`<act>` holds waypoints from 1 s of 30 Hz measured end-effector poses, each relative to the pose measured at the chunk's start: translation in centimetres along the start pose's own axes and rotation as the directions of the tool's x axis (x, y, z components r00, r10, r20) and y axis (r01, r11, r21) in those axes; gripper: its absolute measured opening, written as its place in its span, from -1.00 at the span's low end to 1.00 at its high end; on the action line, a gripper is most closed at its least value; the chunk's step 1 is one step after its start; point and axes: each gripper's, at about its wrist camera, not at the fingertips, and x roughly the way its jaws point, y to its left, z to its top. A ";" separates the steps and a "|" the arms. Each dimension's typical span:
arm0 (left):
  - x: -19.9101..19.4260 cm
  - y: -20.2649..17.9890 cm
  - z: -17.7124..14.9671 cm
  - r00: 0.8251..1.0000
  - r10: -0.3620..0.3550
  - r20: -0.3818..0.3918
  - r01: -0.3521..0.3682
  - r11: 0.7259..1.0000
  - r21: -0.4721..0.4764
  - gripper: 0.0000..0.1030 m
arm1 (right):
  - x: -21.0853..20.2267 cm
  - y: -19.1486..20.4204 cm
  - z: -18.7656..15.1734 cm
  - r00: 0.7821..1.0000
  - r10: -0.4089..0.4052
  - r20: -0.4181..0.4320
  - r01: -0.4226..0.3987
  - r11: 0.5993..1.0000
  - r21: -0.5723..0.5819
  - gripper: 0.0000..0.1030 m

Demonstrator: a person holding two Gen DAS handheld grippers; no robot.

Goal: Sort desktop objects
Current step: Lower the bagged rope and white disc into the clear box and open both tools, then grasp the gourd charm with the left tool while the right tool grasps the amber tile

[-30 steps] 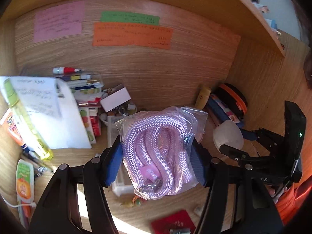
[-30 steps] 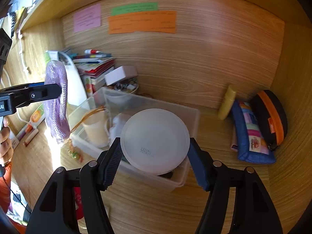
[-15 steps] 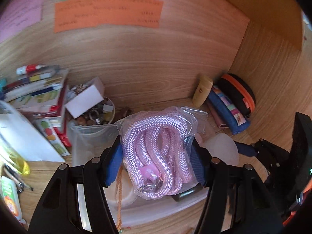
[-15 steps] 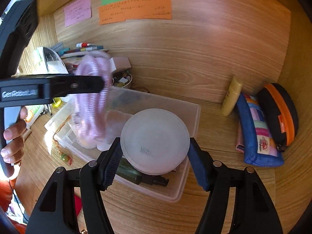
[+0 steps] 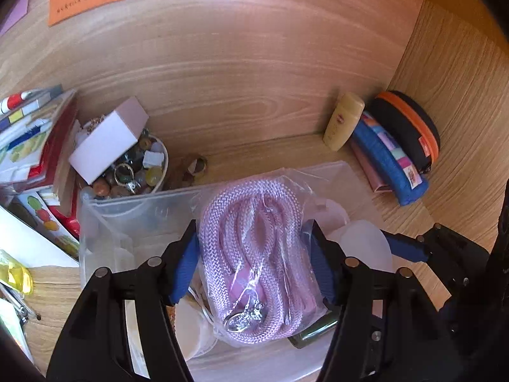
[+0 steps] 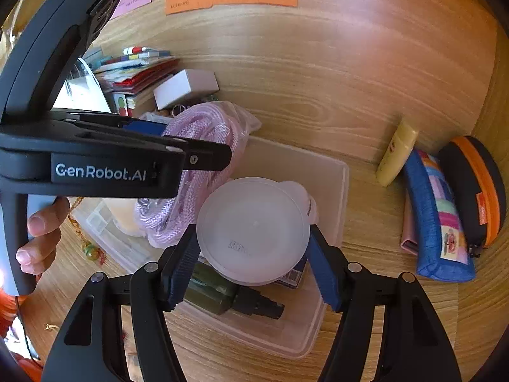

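My left gripper is shut on a clear bag of coiled pink rope and holds it over the clear plastic bin. The rope also shows in the right wrist view, hanging above the bin's left half. My right gripper is shut on a round translucent white lid, held over the bin. Inside the bin lie a dark green bottle and a pale cup.
A bowl of beads and rings with a white box stands behind the bin. Books and papers are stacked at the left. A yellow tube, a blue pouch and an orange-black case lie at the right wall.
My left gripper has carried the rope bag rightward and forward, from beside the bin to over it. My right gripper has moved closer over the bin with the lid.
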 end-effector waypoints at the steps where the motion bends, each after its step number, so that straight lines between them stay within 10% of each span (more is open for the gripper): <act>1: 0.1 0.1 0.0 1.000 -0.007 -0.007 0.007 1.000 -0.005 0.21 | 0.1 -0.1 0.0 1.000 -0.001 -0.003 0.001 1.000 0.001 0.21; 30: -7.7 -1.5 -3.3 0.984 0.093 0.151 -0.100 0.994 0.037 0.25 | -4.5 1.4 -0.3 0.998 -0.041 0.054 0.041 0.999 0.003 0.36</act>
